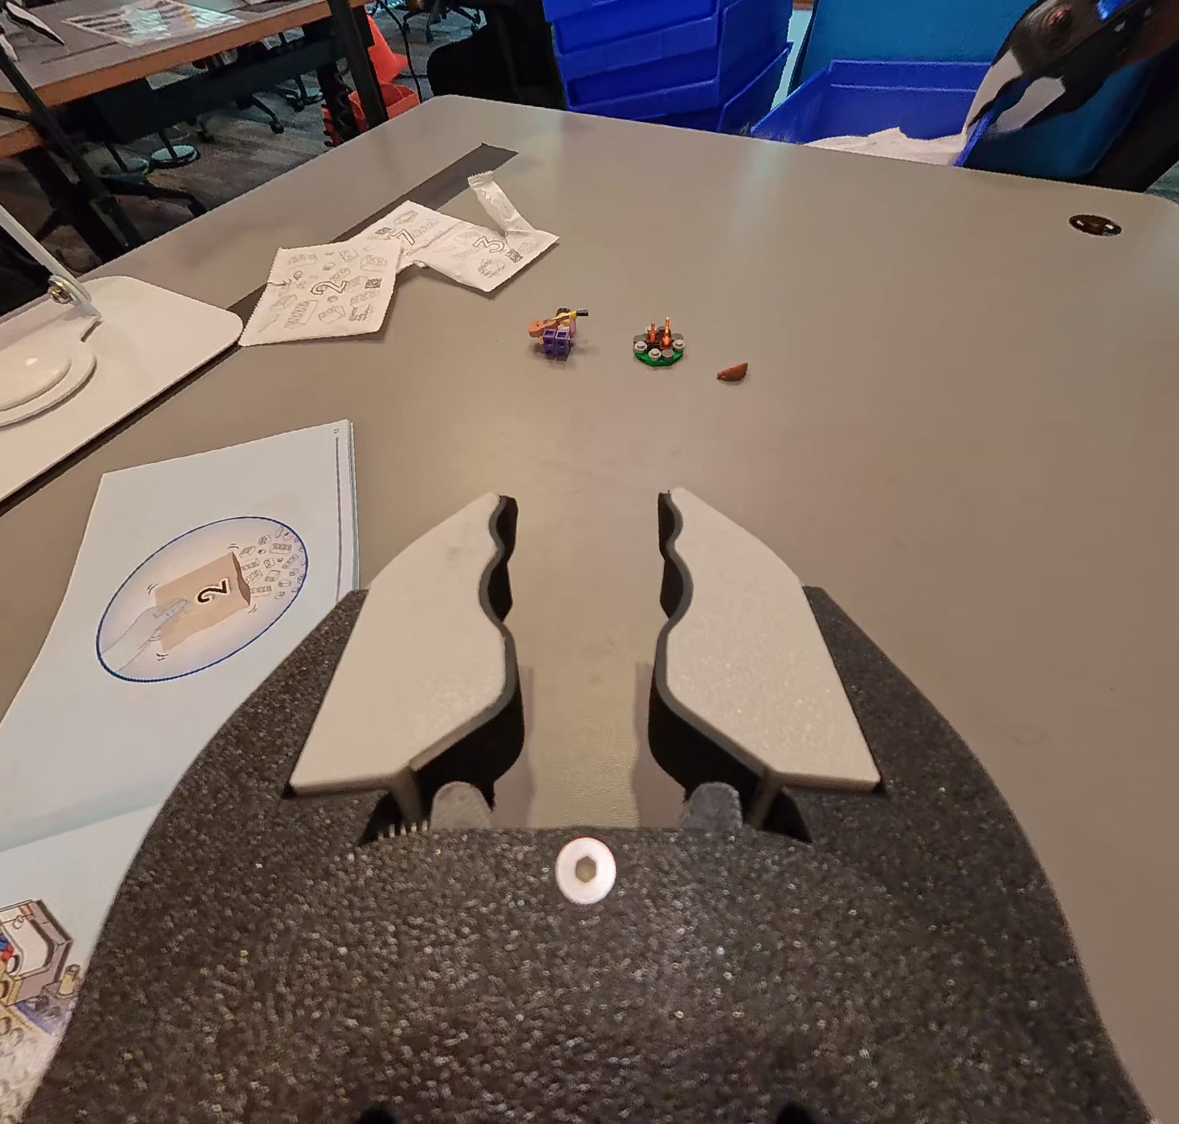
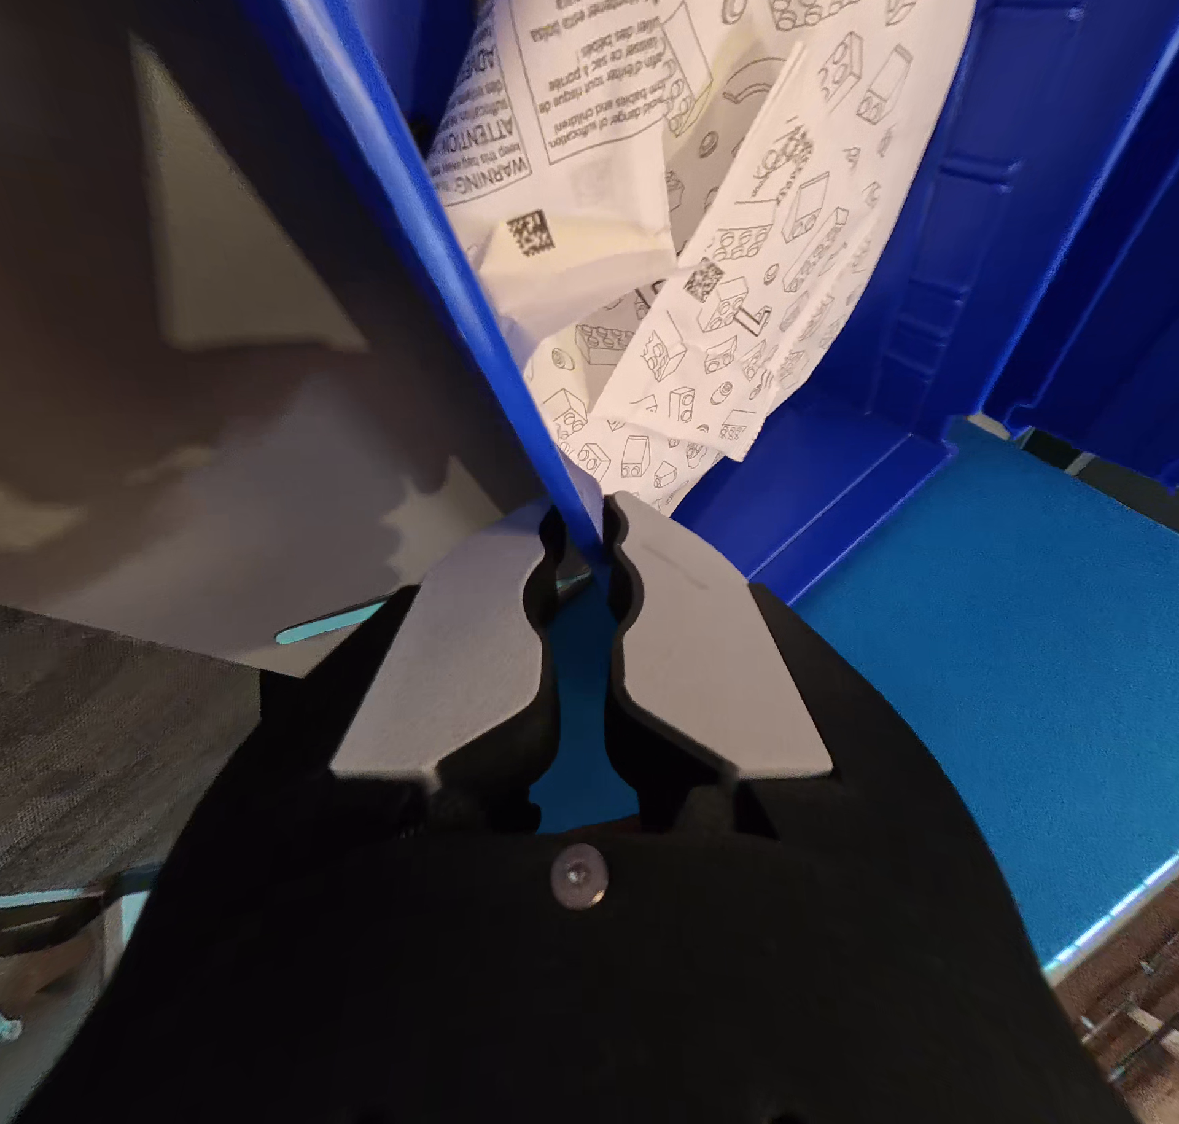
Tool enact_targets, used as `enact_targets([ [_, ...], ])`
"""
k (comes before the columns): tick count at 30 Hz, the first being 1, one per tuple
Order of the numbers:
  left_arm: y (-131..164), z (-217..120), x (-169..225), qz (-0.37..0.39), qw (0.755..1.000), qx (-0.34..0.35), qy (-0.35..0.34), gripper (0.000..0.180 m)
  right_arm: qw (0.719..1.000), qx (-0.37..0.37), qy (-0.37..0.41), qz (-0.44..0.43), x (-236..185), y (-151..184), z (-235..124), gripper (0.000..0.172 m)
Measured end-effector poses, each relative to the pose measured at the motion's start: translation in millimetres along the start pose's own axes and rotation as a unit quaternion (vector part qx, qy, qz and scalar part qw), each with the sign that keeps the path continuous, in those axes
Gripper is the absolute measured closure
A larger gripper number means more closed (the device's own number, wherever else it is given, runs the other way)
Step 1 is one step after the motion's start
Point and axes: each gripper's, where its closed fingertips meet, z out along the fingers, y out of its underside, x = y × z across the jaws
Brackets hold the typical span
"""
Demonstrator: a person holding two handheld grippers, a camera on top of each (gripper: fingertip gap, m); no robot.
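Left gripper (image 1: 587,506) released, empty, well short of the blue bin (image 2: 408,213). Right gripper (image 2: 584,519) nearly closed astride its rim; I cannot tell if clamped. Paper bags (image 2: 734,327) inside the bin look light and flimsy, so I would pinch an edge.

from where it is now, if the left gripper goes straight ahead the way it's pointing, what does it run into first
Nothing close: the left gripper is open over bare grey table. Farther along that line sit a small purple brick figure and a green campfire build; it would probably pass between them or clip one, but depth is unclear.
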Motion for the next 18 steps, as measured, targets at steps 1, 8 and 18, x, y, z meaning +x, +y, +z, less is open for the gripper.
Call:
enact_targets([
  [1,0.3,0.4,0.5,0.0,1.0,-0.001,0.001,0.137,1.0,0.003,-0.001,0.008,1.6,2.0,-6.2,0.159],
  [8,0.0,1.1,3.9,0.003,1.0,-0.002,0.006,0.137,0.998,0.001,0.047,0.033,26.4,28.5,-60.6,0.157],
  [18,-4.5,-1.3,4.7,0.008,1.0,0.006,0.002,0.138,0.982,0.113,0.144,-0.044,50.5,-47.7,-186.7,0.159],
])
